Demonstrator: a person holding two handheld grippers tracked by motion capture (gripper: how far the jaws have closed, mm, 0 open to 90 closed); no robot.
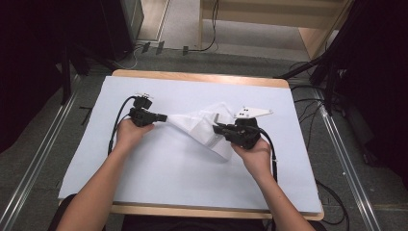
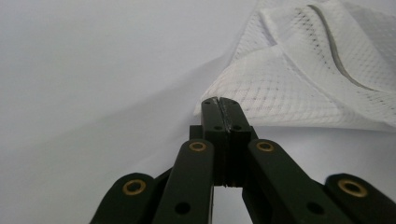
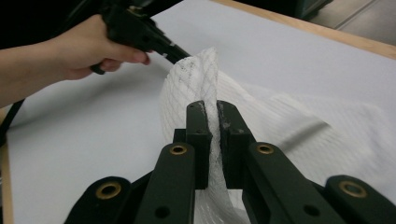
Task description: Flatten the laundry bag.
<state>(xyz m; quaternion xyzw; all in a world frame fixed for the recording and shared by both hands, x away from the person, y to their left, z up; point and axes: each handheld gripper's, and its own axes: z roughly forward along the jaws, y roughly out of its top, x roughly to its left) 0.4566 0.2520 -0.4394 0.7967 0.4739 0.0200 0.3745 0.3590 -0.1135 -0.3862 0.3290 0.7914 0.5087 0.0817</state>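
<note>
Item 1: white mesh bag (image 1: 204, 126), net-weave cloth with a grey line, possibly a zip, running across 1 face (image 2: 338, 60). It lies near the middle of the table, on the white sheet (image 1: 159, 183) that covers the tabletop. Its long axis runs across the table from the person's left to right, slanting toward the person at the right end. The left end is drawn to a narrow point; the right part is broader and crumpled, with 1 corner raised. Whether the bag contains anything cannot be told; it looks flat and slack.

Item 2: left gripper (image 1: 163, 117), held in the left hand (image 1: 129, 134), pointing to the right along the bag's axis. Its jaws stand pressed together, pinching the pointed left tip of the bag, as the right gripper view shows (image 3: 180, 54).

Item 3: right gripper (image 1: 216, 128), held in the right hand (image 1: 254, 153), pointing left. Its jaws stand narrow, clamped on a fold of the mesh that rises between them (image 3: 213, 116).

Item 4: table, wooden edge (image 1: 202, 77) visible around the sheet. Grey floor with cables beyond.
</note>
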